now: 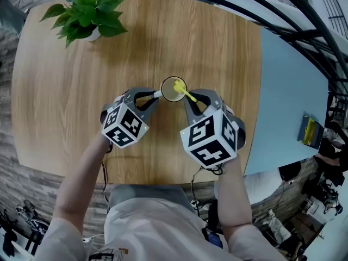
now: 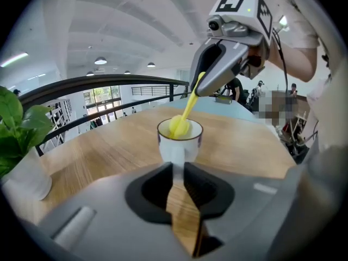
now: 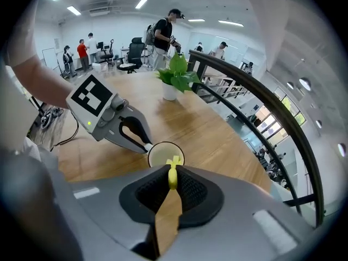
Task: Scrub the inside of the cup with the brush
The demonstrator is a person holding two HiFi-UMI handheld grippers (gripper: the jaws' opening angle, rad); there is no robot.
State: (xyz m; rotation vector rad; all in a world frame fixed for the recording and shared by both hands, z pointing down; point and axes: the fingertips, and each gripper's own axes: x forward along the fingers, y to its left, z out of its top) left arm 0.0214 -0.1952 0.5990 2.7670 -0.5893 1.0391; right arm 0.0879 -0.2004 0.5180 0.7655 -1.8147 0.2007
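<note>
yellow brush [image 1: 179, 86] in a white cup [image 2: 180, 149], light wood-grain table [image 1: 206, 42], green leafy plant [image 1: 87, 12].

Wood-grain counter [image 1: 206, 48] is loaded with a white cup [image 1: 167, 94]. A potted plant [image 1: 87, 15] is set well apart from the cup, by the counter's corner.

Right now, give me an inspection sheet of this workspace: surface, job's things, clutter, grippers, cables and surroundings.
Surface: wooden table with rounded corners.
Job's things: white cup upright near the table's middle; yellow brush with its head inside the cup.
Clutter: potted plant at the table's far left corner.
Grippers: left gripper shut on the cup's handle; right gripper shut on the brush's handle.
Cables: dark cable under the left wrist; second cable below the right gripper.
Surroundings: black railing past the table; people in the distance.
</note>
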